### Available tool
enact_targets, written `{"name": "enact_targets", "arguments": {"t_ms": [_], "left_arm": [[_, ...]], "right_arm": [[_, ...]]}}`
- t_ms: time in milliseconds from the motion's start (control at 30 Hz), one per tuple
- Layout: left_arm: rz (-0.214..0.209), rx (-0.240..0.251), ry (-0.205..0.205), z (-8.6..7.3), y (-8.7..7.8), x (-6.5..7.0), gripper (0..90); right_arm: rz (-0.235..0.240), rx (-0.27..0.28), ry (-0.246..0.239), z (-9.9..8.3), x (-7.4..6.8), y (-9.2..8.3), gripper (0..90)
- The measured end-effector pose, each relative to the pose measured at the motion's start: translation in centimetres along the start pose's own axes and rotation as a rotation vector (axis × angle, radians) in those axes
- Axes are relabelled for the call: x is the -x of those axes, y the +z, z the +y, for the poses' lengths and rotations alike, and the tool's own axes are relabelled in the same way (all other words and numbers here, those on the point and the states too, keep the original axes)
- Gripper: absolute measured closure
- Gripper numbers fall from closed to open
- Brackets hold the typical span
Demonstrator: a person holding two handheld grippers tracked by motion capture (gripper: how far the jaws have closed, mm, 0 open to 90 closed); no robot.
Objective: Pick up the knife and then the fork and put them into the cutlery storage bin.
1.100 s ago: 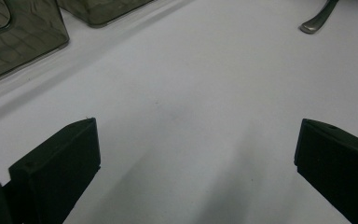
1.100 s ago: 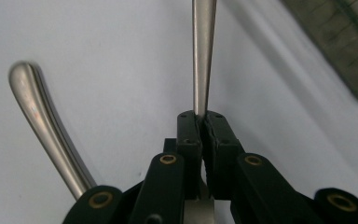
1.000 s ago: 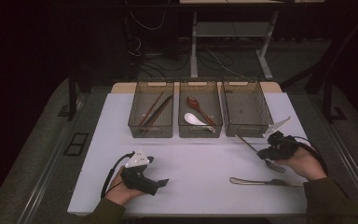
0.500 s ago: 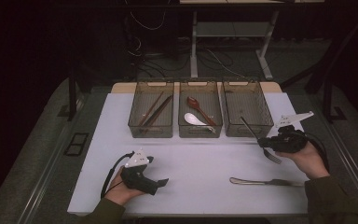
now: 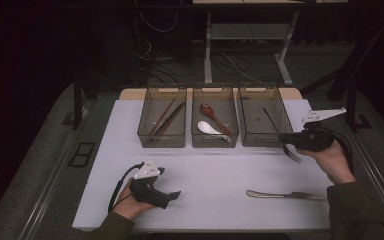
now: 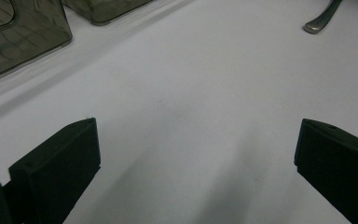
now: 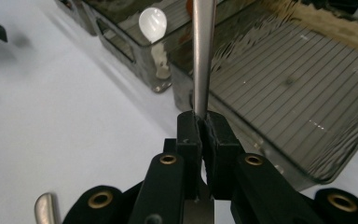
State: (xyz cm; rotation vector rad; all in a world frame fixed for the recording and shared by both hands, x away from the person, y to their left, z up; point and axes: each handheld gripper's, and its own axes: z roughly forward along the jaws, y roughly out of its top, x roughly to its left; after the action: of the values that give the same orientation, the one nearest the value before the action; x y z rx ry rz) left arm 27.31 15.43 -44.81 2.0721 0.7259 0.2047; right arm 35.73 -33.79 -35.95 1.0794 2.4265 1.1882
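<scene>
My right gripper (image 5: pixel 286 138) is shut on a slim metal utensil (image 5: pixel 269 118), held in the air at the front right corner of the right-hand bin (image 5: pixel 246 116). The utensil's far end slants over that bin. Seen from the right gripper view, the steel shaft (image 7: pixel 202 56) rises from the closed jaws (image 7: pixel 204 126) above the bin's ribbed floor (image 7: pixel 298 88). My left gripper (image 5: pixel 172 196) rests on the white table (image 5: pixel 220 170) at the front left, with its jaws (image 6: pixel 196 154) wide apart and nothing between them.
Three clear bins stand in a row at the back: the left one holds chopsticks (image 5: pixel 164 120), the middle one a red spoon (image 5: pixel 212 114) and a white spoon (image 5: pixel 207 127). A metal knife (image 5: pixel 280 194) lies on the table at the front right.
My right gripper has risen from near the table and moved back toward the right bin, carrying the metal utensil. The left gripper has stayed put.
</scene>
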Motion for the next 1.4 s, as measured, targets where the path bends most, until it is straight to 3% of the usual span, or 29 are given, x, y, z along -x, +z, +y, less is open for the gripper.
{"name": "enact_targets", "arguments": {"t_ms": [700, 1033, 1400], "left_arm": [[0.003, 0.007, -0.007, 0.0, -0.1, -0.1, 0.0], [0.001, 0.008, -0.008, 0.0, -0.1, -0.1, 0.0], [-0.001, 0.007, -0.005, 0.0, -0.1, -0.1, 0.0]], "right_arm": [[-0.06, 0.09, 0.028, 4.3, 2.5, 1.3, 85.0], [-0.098, 0.079, 0.036, 6.2, 4.2, 2.8, 84.9], [-0.128, 0.03, 0.024, 6.6, 5.8, 5.2, 84.9]]}}
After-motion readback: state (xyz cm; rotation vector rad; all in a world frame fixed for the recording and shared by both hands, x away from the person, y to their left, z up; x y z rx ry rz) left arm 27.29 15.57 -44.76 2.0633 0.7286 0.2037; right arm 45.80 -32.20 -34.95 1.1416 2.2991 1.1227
